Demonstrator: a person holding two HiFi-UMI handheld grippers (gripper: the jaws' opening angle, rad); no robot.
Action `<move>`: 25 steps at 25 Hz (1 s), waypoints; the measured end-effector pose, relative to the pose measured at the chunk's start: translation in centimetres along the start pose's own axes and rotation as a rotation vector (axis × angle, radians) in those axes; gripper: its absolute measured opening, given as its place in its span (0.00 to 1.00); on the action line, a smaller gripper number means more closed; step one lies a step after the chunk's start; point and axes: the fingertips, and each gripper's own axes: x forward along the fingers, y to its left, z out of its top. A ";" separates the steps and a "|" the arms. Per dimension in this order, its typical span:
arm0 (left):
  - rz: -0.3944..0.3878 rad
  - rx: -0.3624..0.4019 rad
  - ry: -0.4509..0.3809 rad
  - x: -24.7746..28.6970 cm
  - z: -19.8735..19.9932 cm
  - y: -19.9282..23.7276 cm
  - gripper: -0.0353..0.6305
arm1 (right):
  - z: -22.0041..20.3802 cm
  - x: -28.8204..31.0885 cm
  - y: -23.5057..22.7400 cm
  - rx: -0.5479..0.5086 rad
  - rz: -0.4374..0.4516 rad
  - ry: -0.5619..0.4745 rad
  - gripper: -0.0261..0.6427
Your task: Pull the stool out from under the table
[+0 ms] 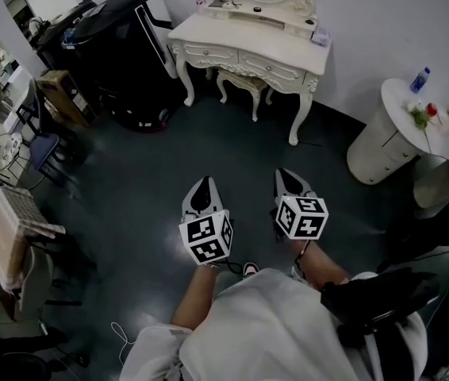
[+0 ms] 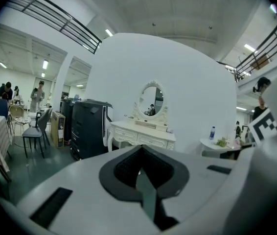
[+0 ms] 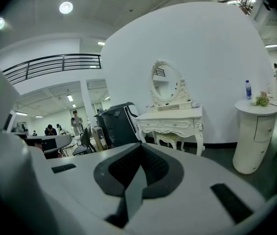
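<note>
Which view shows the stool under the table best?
The right gripper view. It looks level under the table and shows the stool with its seat and legs. The head view shows it from above, small and half covered by the tabletop. In the left gripper view, the left gripper itself hides the stool.

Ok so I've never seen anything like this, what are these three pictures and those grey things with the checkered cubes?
No robot here: a person holds a two-jaw gripper in each hand. The head view, from a camera on the person's head, looks down at the left gripper and right gripper above a dark floor; the patterned cubes belong to them. The other two pictures come from cameras riding on each gripper, looking along its jaws. Both grippers are shut and empty. Ahead stands a white dressing table with a stool tucked under it, a black case beside it and a round white cabinet carrying a bottle.
</note>
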 end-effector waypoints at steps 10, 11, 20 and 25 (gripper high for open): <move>-0.006 0.033 0.040 5.6 0.1 1.3 0.05 | -0.9 3.5 -3.7 0.024 -0.065 0.058 0.04; -0.009 0.030 0.040 6.3 0.1 1.7 0.05 | -0.7 4.2 -3.7 0.025 -0.070 0.055 0.04; -0.035 0.002 0.034 13.8 2.5 6.7 0.05 | 2.1 12.3 -1.4 -0.001 -0.087 0.050 0.04; -0.048 -0.006 0.023 18.0 4.8 10.3 0.05 | 4.3 17.6 0.7 0.013 -0.088 0.039 0.04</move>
